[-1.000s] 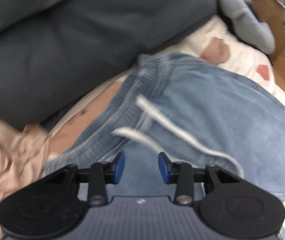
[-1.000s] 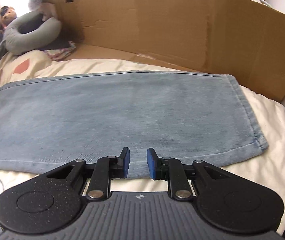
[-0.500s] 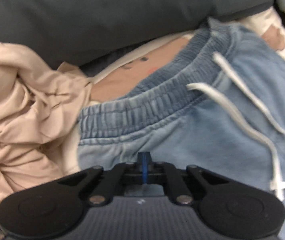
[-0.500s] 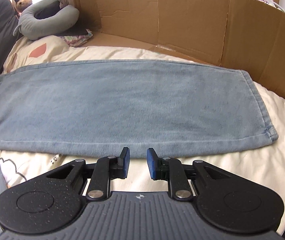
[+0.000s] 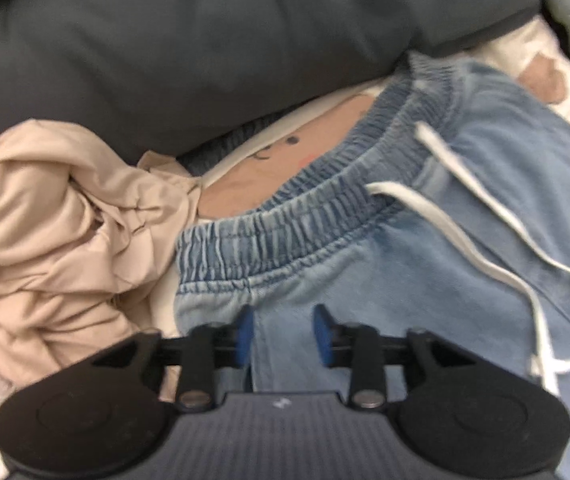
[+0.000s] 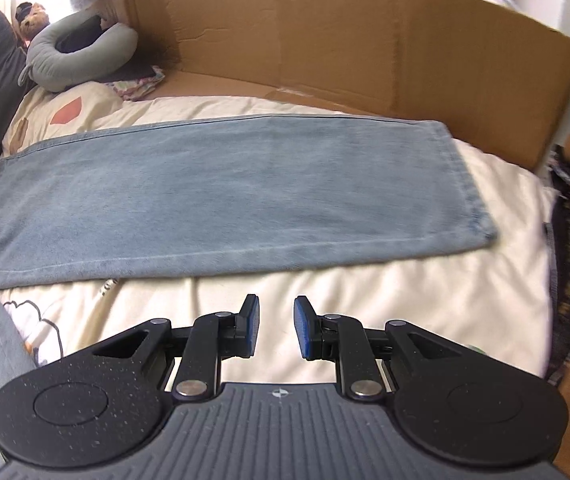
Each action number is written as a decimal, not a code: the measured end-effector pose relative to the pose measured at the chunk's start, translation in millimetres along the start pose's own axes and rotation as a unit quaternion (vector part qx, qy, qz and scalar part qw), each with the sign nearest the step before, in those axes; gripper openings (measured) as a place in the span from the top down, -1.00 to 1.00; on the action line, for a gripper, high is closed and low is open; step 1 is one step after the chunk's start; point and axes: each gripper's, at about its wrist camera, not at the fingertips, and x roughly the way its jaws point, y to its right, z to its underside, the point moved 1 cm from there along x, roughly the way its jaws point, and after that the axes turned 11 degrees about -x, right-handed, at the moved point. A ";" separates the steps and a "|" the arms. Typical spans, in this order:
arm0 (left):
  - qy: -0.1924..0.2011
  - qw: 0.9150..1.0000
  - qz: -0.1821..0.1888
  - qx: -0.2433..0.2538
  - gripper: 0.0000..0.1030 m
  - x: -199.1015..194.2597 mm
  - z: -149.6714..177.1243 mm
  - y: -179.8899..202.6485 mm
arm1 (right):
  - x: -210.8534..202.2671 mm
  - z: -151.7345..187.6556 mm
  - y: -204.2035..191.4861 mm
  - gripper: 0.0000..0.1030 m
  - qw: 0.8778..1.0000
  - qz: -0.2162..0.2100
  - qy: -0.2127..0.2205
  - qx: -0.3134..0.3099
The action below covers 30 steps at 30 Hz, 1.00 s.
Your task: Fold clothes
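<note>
Bed [image 6: 365, 300] carries jeans [image 6: 225, 200] laid flat, legs stacked, hem toward the cardboard [image 6: 365, 40]. Waistband [image 5: 285, 220] lies beside a beige garment [image 5: 45, 220], below a grey pillow [image 5: 205, 40]. White drawstring [image 5: 485, 240] trails loose. Left tongs [image 5: 283, 334] released, straddling denim just below the waistband. Right tongs [image 6: 277, 326] released over bare sheet, near the jeans' edge.

You are working in a bedroom at home. You are leaning over a bed whose cream sheet [image 6: 365, 304] is carrying cartoon prints, with dark pillows [image 5: 205, 48] lying along its head. A grey neck pillow [image 6: 81, 56] and a teddy bear [image 6: 31, 16] are sitting in the far corner, flattened cardboard [image 6: 365, 44] is lining the far side, and beige clothes [image 5: 45, 232] are piling up nearby.
</note>
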 end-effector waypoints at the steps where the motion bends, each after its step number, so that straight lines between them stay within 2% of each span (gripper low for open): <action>1: 0.000 1.000 0.006 0.000 0.28 -5.9 2.2 -0.5 | -5.9 0.8 5.4 0.51 1.000 0.004 0.000 0.002; 4: -0.006 1.000 0.023 -0.005 0.27 -19.6 7.9 -2.0 | -26.6 -1.6 20.3 0.51 1.000 0.014 0.005 0.001; 7: -0.004 1.000 0.023 -0.001 0.25 -34.8 14.1 -0.5 | -49.0 -7.7 30.6 0.51 1.000 0.017 0.014 0.000; 10: -0.003 0.999 0.034 -0.003 0.15 -53.6 19.7 0.7 | -73.5 -16.2 37.1 0.50 0.999 0.019 0.028 0.002; 12: -0.003 0.999 0.041 0.003 0.08 -67.3 24.6 2.1 | -90.1 -24.2 40.2 0.50 0.999 0.018 0.038 0.004; 16: -0.011 0.999 0.052 0.007 0.07 -94.8 33.4 3.3 | -126.6 -45.2 47.2 0.49 0.998 0.000 0.062 0.015; 20: -0.015 0.998 0.067 0.008 -0.17 -127.1 39.2 4.4 | -167.4 -66.2 58.1 0.47 0.996 -0.011 0.080 0.031; 23: -0.026 0.998 0.060 0.013 -0.18 -144.2 44.5 4.2 | -197.2 -81.2 66.1 0.35 0.995 -0.019 0.092 0.044; 26: -0.044 0.998 0.053 0.013 -0.18 -160.8 49.6 2.5 | -221.5 -88.8 70.4 0.35 0.994 -0.025 0.098 0.049; 30: -0.043 0.998 0.049 0.018 -0.24 -191.2 52.8 2.8 | -251.2 -95.4 78.7 0.35 0.992 -0.025 0.105 0.058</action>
